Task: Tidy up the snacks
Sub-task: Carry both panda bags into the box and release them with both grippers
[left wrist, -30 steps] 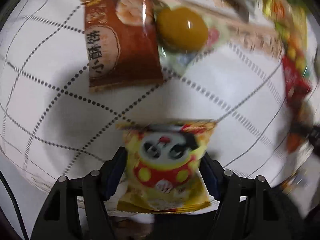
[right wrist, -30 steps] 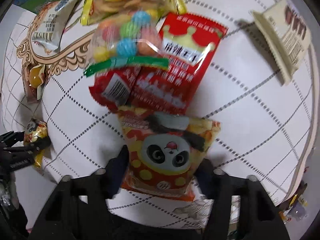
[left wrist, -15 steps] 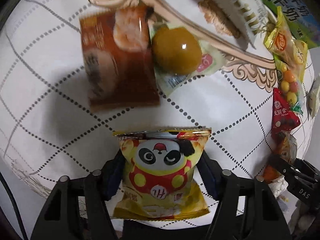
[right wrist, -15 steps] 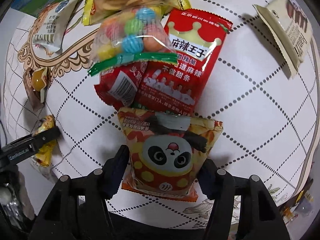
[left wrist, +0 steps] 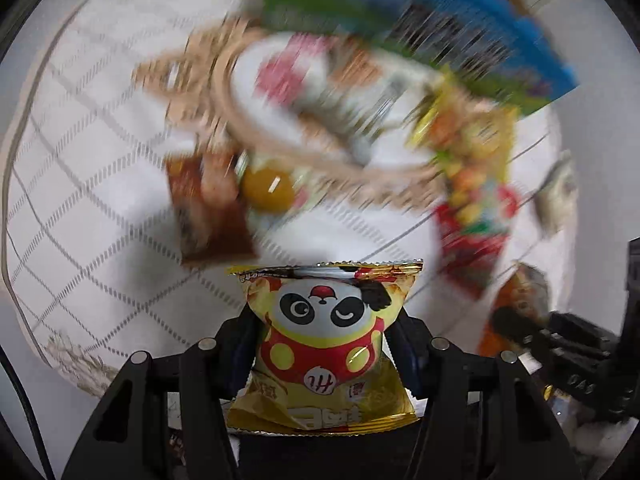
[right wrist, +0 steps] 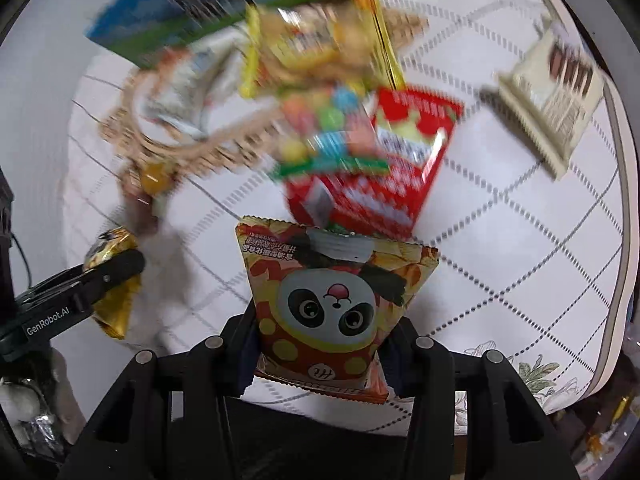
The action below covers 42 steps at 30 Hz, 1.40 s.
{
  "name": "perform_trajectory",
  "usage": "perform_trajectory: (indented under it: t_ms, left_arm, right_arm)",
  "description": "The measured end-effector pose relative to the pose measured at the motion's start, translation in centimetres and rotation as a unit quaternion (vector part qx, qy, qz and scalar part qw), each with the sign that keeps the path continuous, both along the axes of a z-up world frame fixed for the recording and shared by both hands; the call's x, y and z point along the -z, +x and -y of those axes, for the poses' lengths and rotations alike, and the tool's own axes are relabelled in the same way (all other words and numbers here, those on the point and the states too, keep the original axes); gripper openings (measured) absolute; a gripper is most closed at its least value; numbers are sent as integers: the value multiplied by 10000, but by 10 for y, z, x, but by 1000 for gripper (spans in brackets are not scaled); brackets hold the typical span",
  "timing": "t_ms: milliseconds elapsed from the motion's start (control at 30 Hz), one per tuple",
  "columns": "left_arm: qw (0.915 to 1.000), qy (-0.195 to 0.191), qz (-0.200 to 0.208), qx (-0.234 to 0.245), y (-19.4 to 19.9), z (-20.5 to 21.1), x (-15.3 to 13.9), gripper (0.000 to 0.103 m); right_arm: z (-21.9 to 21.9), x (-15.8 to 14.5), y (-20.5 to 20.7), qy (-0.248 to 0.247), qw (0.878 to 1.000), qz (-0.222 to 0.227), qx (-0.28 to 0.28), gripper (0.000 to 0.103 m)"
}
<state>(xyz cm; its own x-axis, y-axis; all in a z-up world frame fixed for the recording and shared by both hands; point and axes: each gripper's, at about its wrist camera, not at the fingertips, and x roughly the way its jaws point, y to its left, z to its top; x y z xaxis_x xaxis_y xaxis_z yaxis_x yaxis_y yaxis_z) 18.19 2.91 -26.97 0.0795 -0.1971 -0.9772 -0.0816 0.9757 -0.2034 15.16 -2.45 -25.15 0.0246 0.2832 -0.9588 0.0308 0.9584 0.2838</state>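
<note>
My left gripper [left wrist: 324, 340] is shut on a yellow panda snack bag [left wrist: 326, 328] and holds it above the white quilted tablecloth [left wrist: 100, 200]. My right gripper [right wrist: 320, 336] is shut on an orange panda snack bag [right wrist: 328, 296]. The left gripper with its yellow bag also shows at the left of the right wrist view [right wrist: 108, 272]. The right gripper with its orange bag shows at the right of the left wrist view [left wrist: 516, 308]. Both views are blurred by motion.
On the cloth lie a brown biscuit pack [left wrist: 208, 208], a yellow jelly cup [left wrist: 268, 192], a red spicy-snack pack [right wrist: 392, 160], a bag of coloured candies [right wrist: 328, 128], a yellow chip bag [right wrist: 316, 44], a cream wafer pack [right wrist: 552, 96] and a blue-green box [left wrist: 420, 20].
Both grippers have lifted and pulled back with their panda bags. The table's snacks look smaller and farther, and more of the blue-green box shows.
</note>
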Motion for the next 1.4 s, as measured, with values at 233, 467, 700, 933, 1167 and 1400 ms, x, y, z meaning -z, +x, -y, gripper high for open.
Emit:
perform_trajectory:
  t_ms: [233, 467, 700, 933, 1167, 1400]
  left_arm:
    - [9963, -304, 779, 180, 62, -2, -75, 56]
    - [9908, 108, 1340, 155, 155, -15, -130, 56]
    - [9903, 664, 1212, 155, 266, -31, -100, 56]
    - [9930, 967, 676, 43, 330, -50, -44, 56]
    - [9919, 1186, 460, 9, 350, -66, -9, 70]
    - [9891, 1144, 925, -48, 343, -71, -13, 95]
  right_arm:
    - [28, -91, 62, 350, 9945, 992, 18, 52]
    - [53, -142, 174, -230, 9842, 1752, -117, 52]
    - [69, -119, 300, -867, 9808, 1739, -168, 52]
    - [71, -73, 364, -1284, 9816, 1381, -297, 52]
    - [73, -34, 390, -1533, 9822, 1042, -316, 81]
    - [72, -26, 390, -1550, 9817, 1081, -249, 98]
